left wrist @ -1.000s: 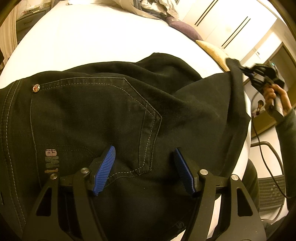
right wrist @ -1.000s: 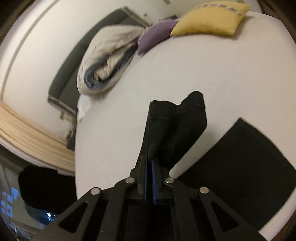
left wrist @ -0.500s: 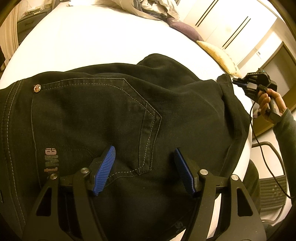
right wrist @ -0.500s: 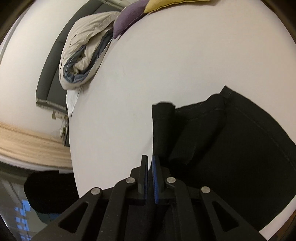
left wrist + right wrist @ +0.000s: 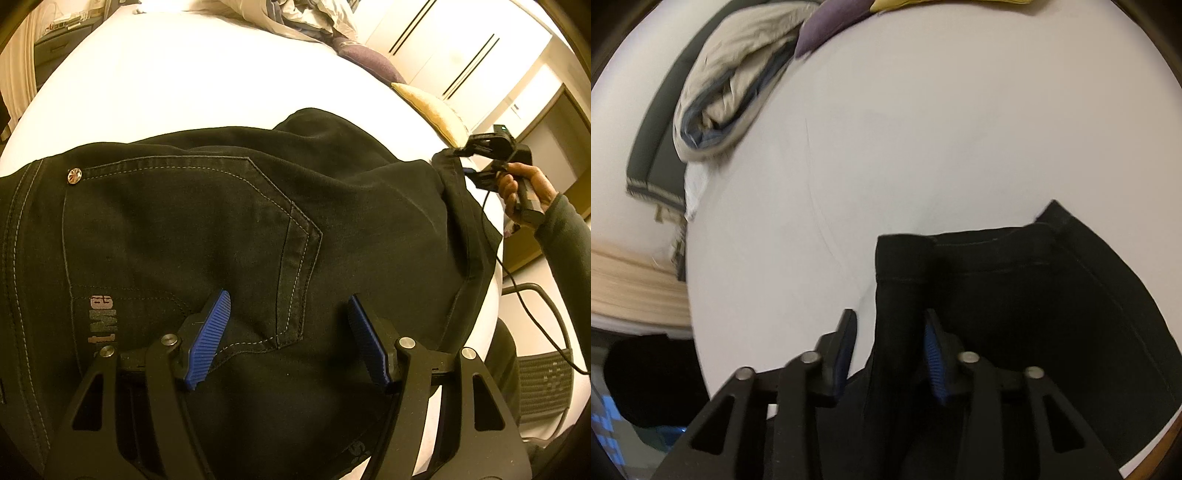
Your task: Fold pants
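Black pants [image 5: 258, 221] lie spread on the white bed [image 5: 184, 74], back pocket and rivet facing up. My left gripper [image 5: 290, 314] stays over the pocket seam, open, its blue pads apart and clear of any fold. At the far right a hand holds my right gripper [image 5: 469, 162] at the folded-over leg end. In the right wrist view the right gripper [image 5: 890, 332] is open. The doubled hem [image 5: 901, 266] runs up between its jaws, and the pads do not press on it. The rest of the pants [image 5: 1052, 314] lies flat to the right.
A beige bundle of bedding [image 5: 731, 85] and a purple pillow [image 5: 834, 18] lie at the bed's far side, with a yellow pillow [image 5: 432, 107] near the right gripper. A mesh chair [image 5: 543, 384] and a cable [image 5: 532, 317] are beside the bed's right edge.
The right gripper came down toward the bed with the leg end, which settled over the pants. Its jaws went from shut on the hem to apart. The left gripper stayed still.
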`<action>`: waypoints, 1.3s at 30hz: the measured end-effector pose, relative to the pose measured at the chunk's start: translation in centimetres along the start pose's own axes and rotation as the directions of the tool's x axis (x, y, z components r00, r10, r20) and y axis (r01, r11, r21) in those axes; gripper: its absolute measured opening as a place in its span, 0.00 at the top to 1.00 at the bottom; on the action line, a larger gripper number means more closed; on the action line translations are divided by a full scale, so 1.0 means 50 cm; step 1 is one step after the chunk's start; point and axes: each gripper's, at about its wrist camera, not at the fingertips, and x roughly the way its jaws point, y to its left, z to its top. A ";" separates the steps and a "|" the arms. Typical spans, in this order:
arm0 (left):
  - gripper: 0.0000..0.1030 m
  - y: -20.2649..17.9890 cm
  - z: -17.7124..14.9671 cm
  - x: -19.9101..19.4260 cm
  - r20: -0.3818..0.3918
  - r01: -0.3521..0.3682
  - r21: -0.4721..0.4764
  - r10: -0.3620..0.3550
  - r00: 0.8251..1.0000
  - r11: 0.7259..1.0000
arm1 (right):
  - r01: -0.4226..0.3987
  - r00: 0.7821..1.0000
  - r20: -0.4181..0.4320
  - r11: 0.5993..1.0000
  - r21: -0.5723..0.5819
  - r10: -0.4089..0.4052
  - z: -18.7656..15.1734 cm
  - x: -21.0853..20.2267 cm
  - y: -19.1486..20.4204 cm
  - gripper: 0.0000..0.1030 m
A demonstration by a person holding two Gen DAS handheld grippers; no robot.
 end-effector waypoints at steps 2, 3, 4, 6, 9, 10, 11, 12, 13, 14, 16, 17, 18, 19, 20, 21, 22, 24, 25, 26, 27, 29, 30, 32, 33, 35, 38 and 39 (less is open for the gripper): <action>0.38 0.000 0.000 -0.001 0.002 0.002 -0.001 -0.002 1.000 1.000 | 0.017 1.000 0.005 0.999 -0.042 -0.017 -0.003 -0.002 0.020 0.95; 0.38 0.000 0.000 -0.001 0.003 0.003 -0.002 -0.003 1.000 1.000 | 0.003 1.000 0.015 0.998 -0.059 -0.003 -0.004 -0.011 0.033 0.96; 0.38 0.002 0.001 -0.002 0.004 0.005 -0.003 -0.005 1.000 1.000 | -0.012 1.000 0.024 0.997 -0.072 0.014 -0.006 -0.020 0.044 0.96; 0.38 0.004 0.001 -0.005 0.008 0.011 -0.008 -0.011 1.000 1.000 | -0.050 0.997 0.049 0.994 -0.099 0.055 -0.008 -0.042 0.068 0.96; 0.37 0.010 0.001 -0.009 0.015 0.020 -0.019 -0.020 1.000 1.000 | -0.176 0.974 0.119 0.972 -0.153 0.195 -0.009 -0.124 0.124 0.96; 0.37 0.012 0.001 -0.011 0.018 0.024 -0.025 -0.024 1.000 0.999 | -0.224 0.955 0.159 0.959 -0.172 0.251 -0.011 -0.162 0.133 0.96; 0.37 0.015 0.001 -0.013 0.021 0.028 -0.030 -0.027 0.999 0.999 | -0.259 0.938 0.186 0.949 -0.180 0.292 -0.011 -0.189 0.136 0.96; 0.37 0.017 0.002 -0.014 0.023 0.032 -0.038 -0.031 0.999 0.999 | -0.311 0.908 0.233 0.933 -0.182 0.348 -0.015 -0.235 0.127 0.96; 0.37 0.018 0.002 -0.015 0.024 0.033 -0.043 -0.032 0.999 0.999 | -0.337 0.890 0.262 0.926 -0.170 0.372 -0.022 -0.259 0.111 0.96; 0.37 0.019 0.003 -0.015 0.025 0.034 -0.049 -0.033 0.999 0.998 | -0.376 0.869 0.290 0.916 -0.141 0.401 -0.029 -0.278 0.085 0.96; 0.37 0.021 0.004 -0.016 0.028 0.034 -0.057 -0.033 0.999 0.998 | -0.416 0.843 0.334 0.905 -0.092 0.422 -0.057 -0.291 0.019 0.96; 0.37 0.020 0.004 -0.016 0.027 0.030 -0.052 -0.028 0.999 0.998 | -0.381 0.856 0.355 0.923 -0.059 0.376 -0.088 -0.285 -0.036 0.96; 0.37 0.019 0.003 -0.015 0.026 0.023 -0.044 -0.022 0.999 0.999 | -0.357 0.873 0.353 0.934 -0.006 0.336 -0.110 -0.267 -0.084 0.96; 0.37 0.020 0.002 -0.016 0.025 0.018 -0.039 -0.017 1.000 0.999 | -0.356 0.885 0.340 0.932 0.060 0.317 -0.131 -0.242 -0.136 0.96; 0.37 0.019 0.003 -0.016 0.024 0.012 -0.034 -0.011 1.000 0.999 | -0.356 0.895 0.330 0.927 0.119 0.301 -0.148 -0.222 -0.177 0.96; 0.37 0.018 0.003 -0.016 0.022 0.009 -0.032 -0.008 1.000 0.999 | -0.337 0.907 0.328 0.921 0.195 0.263 -0.172 -0.199 -0.231 0.96; 0.37 0.018 0.004 -0.016 0.020 0.004 -0.030 -0.004 1.000 1.000 | -0.328 0.912 0.329 0.916 0.231 0.244 -0.188 -0.187 -0.263 0.96; 0.37 0.009 0.005 -0.014 0.016 -0.003 -0.027 0.003 1.000 1.000 | -0.332 0.911 0.347 0.896 0.295 0.223 -0.224 -0.169 -0.325 0.96; 0.37 0.005 0.006 -0.012 0.015 -0.006 -0.027 0.006 1.000 1.000 | -0.338 0.908 0.357 0.886 0.316 0.219 -0.239 -0.162 -0.341 0.96; 0.37 0.001 0.007 -0.011 0.015 -0.009 -0.027 0.010 1.000 1.000 | -0.345 0.904 0.368 0.880 0.327 0.218 -0.248 -0.161 -0.358 0.96; 0.37 0.000 0.008 -0.010 0.014 -0.014 -0.027 0.014 1.000 1.000 | -0.358 0.897 0.382 0.872 0.334 0.222 -0.260 -0.159 -0.370 0.96; 0.37 -0.003 0.009 -0.009 0.013 -0.020 -0.028 0.020 1.000 0.999 | -0.368 0.888 0.403 0.867 0.337 0.220 -0.270 -0.167 -0.381 0.96; 0.37 -0.007 0.011 -0.009 0.013 -0.023 -0.029 0.024 1.000 0.999 | -0.374 0.882 0.417 0.865 0.335 0.220 -0.274 -0.171 -0.383 0.96; 0.36 -0.013 0.013 -0.010 0.014 -0.027 -0.030 0.027 1.000 0.999 | -0.389 0.872 0.436 0.856 0.342 0.222 -0.283 -0.176 -0.390 0.96; 0.36 -0.016 0.014 -0.011 0.013 -0.029 -0.032 0.030 0.999 0.999 | -0.393 0.871 0.438 0.851 0.348 0.223 -0.286 -0.177 -0.396 0.96; 0.36 -0.018 0.015 -0.013 0.013 -0.033 -0.039 0.034 0.999 0.999 | -0.399 0.868 0.444 0.844 0.358 0.221 -0.293 -0.176 -0.397 0.96; 0.35 -0.018 0.013 -0.019 0.016 -0.030 -0.051 0.030 0.999 0.998 | -0.417 0.859 0.460 0.827 0.378 0.223 -0.309 -0.185 -0.399 0.96; 0.35 -0.016 0.014 -0.019 0.016 -0.029 -0.052 0.030 0.999 0.998 | -0.418 0.858 0.463 0.824 0.381 0.221 -0.315 -0.193 -0.404 0.96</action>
